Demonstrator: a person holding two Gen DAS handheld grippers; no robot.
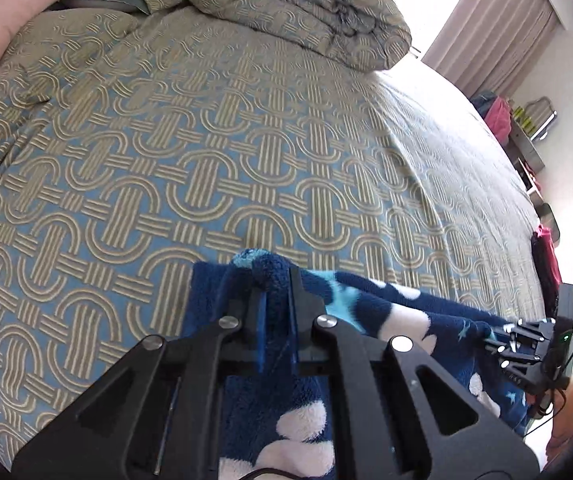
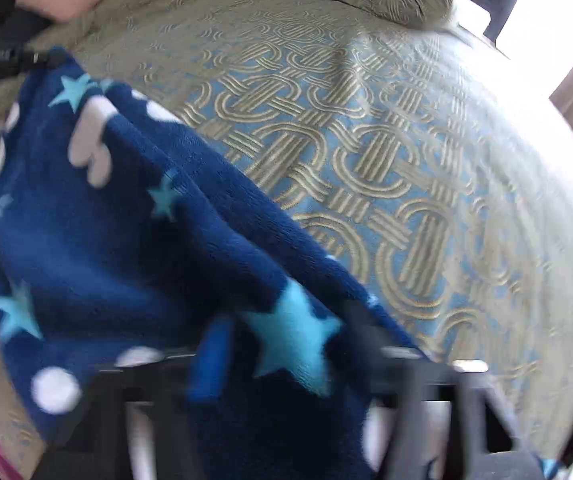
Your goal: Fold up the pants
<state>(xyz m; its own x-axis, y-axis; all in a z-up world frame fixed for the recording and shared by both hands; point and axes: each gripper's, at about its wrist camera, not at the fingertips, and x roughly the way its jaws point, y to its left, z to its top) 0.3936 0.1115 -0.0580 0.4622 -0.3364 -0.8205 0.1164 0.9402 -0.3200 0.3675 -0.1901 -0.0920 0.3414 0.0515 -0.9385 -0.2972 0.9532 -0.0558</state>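
Nearest the left wrist camera, at the bottom centre of the frame, the left hand-held gripper (image 1: 274,280) is pinching a bunched fold of the pants (image 1: 366,312) between its nearly closed black fingers (image 1: 300,300). The pants are dark blue fleece with white blobs and pale blue stars, and they are draping from that grip toward the lower right of the frame, where the right hand-held gripper (image 1: 498,344) is showing small and dark at their far end.

In the blurred right wrist view, the right hand-held gripper (image 2: 282,344) is sitting at the bottom centre with its jaws closed on the fleece, a large pale blue star lying between them. The pants (image 2: 106,220) are stretching from there to the upper left of the frame.

Beyond the fabric, the bed (image 1: 206,140) is filling both views, covered in a blue and tan looped-pattern bedspread, with a rumpled duvet (image 1: 286,4) heaped at the top.

Judging by this, the folding is at an early or middle stage: the garment is lifted and stretched between both grips, with no neat folded stack lying on the bed yet.
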